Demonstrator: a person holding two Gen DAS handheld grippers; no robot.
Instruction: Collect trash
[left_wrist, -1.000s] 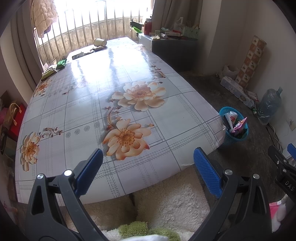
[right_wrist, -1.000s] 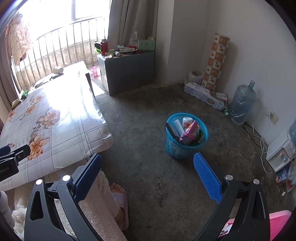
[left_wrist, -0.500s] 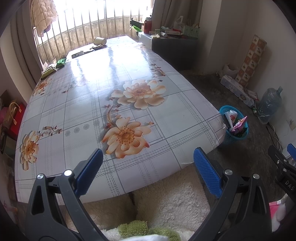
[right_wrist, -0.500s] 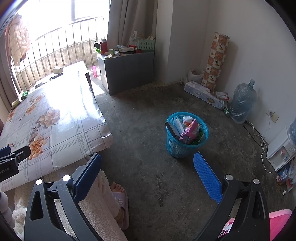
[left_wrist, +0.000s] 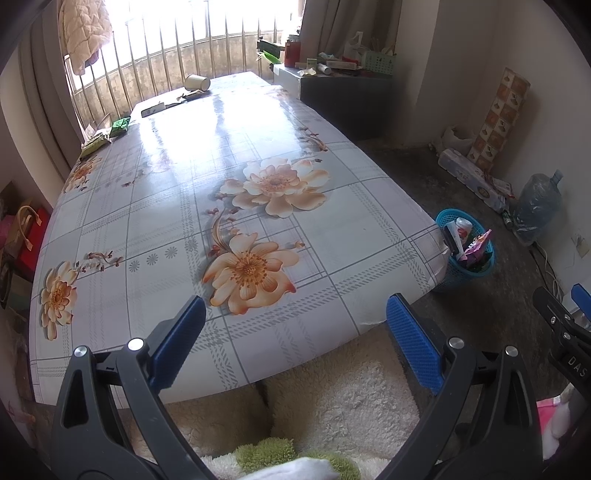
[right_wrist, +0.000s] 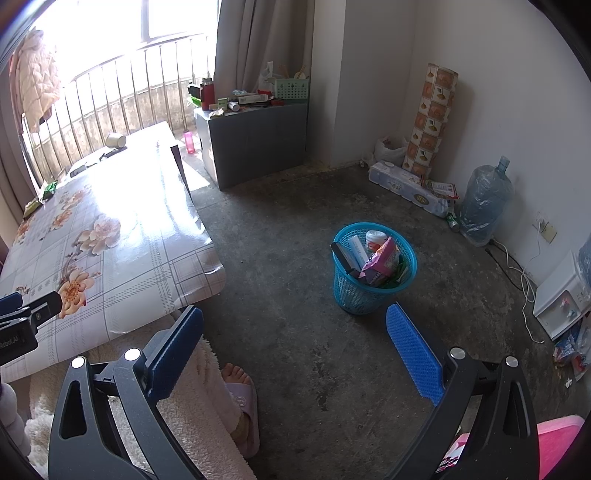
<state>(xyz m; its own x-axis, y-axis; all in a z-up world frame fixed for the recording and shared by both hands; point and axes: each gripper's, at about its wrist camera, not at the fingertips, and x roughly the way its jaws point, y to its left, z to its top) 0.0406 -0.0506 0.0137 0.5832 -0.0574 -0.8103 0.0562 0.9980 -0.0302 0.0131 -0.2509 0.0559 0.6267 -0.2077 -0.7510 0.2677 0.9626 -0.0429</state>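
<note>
Nothing moved since before. We hold left gripper (left_wrist: 295, 339) wide open, empty, over table (left_wrist: 229, 155); right gripper (right_wrist: 295, 343) wide open, empty, above floor. Basket (right_wrist: 373, 291) with trash (right_wrist: 380, 264) sits ahead.

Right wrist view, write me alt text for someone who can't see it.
The open, empty right gripper looks down at a blue mesh basket on a concrete floor, already filled with wrappers and packaging. A table with a floral cloth stands to the left, and the person's slippered foot shows between the blue fingers.
</note>
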